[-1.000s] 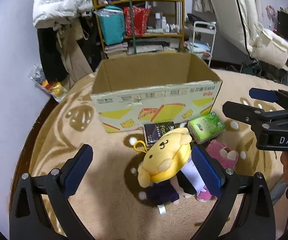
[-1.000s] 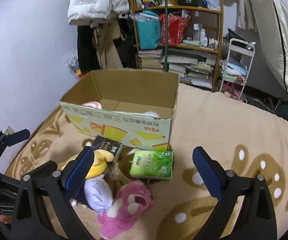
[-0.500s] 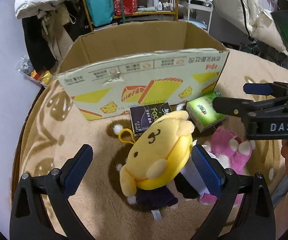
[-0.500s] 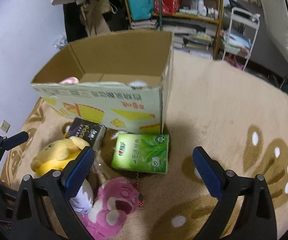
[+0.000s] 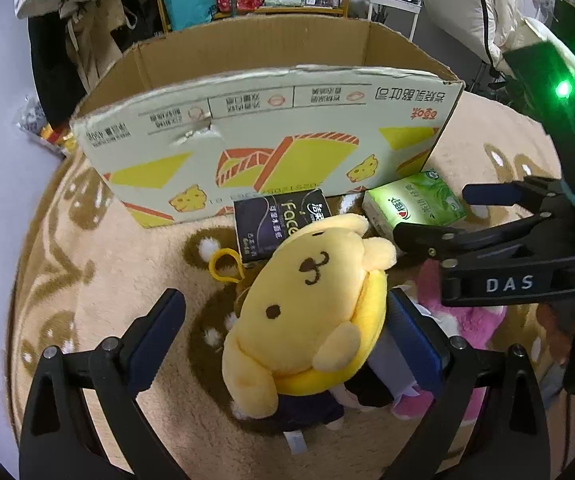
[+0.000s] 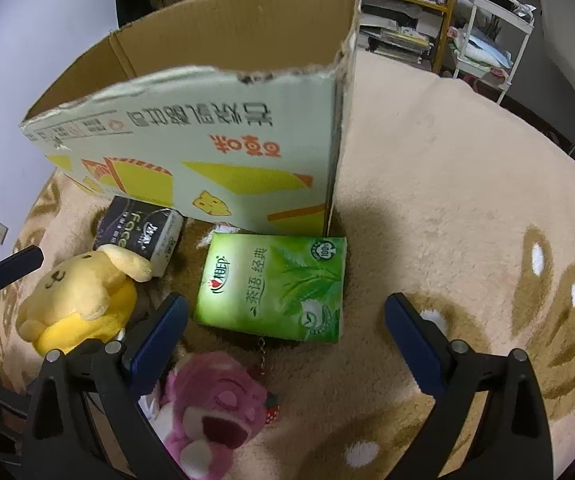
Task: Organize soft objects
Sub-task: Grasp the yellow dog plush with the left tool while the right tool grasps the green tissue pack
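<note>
Before the cardboard box [image 5: 263, 136], both hand-held grippers gape open.
Left hand-held gripper [image 5: 283, 336] straddles the yellow plush [image 5: 307, 316]; right hand-held gripper [image 6: 287, 328] frames the green tissue pack [image 6: 271, 284].

The right gripper [image 5: 487, 216] carries white capitals "DAS" on its black body, seen at the right of the left wrist view. The dark tissue pack [image 5: 279, 222], lying just near of the cardboard box [image 5: 267, 152], reads "Face" in pale letters, with smaller Chinese characters beside it. The green tissue pack [image 6: 273, 288] bears Chinese characters, a red heart logo and a round "100%" seal at its far right corner. The box's near wall shows upside-down Chinese print, including large red and dark characters.
</note>
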### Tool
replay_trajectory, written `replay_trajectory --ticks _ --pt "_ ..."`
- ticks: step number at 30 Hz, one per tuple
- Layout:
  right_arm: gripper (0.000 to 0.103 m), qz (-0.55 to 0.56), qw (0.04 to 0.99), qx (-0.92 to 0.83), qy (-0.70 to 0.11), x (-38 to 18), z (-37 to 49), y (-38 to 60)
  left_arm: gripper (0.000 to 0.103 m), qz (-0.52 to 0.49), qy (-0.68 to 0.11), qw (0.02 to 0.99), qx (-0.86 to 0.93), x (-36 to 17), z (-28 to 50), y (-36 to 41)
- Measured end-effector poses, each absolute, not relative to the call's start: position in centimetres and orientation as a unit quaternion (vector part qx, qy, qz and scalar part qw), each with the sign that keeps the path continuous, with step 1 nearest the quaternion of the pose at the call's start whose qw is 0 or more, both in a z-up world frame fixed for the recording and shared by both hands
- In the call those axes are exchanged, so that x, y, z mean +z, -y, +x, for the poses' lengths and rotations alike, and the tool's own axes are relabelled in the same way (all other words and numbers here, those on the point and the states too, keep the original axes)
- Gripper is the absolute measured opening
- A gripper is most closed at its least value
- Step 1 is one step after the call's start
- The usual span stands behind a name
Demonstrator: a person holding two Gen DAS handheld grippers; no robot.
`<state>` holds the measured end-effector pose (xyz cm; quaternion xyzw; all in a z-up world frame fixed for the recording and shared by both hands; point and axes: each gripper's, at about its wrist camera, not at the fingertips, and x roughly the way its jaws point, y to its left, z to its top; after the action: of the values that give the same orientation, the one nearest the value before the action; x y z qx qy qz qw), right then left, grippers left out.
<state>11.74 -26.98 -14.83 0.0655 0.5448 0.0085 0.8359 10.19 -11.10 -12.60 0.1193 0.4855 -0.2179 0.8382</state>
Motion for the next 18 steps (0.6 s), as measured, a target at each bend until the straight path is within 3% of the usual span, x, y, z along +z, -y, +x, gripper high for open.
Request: replay_trajectory --ticks 7,16,18 --pt "0.103 0.062 0.834 0.013 -0.548 -15.33 12.22 26.79 0.097 0.066 -0.519 0.821 -0.229 -13.31 11.08 10.17" --pt "0.101 0.06 0.833 0.022 -0.549 -15.4 12.45 26.28 0.071 0.043 -0.533 0.808 -0.246 -12.96 10.66 10.45" --pt "0.091 0.063 0.832 0.027 -0.55 -15.39 12.5 26.24 0.069 0.03 -0.538 0.808 -0.241 -12.72 10.71 10.19"
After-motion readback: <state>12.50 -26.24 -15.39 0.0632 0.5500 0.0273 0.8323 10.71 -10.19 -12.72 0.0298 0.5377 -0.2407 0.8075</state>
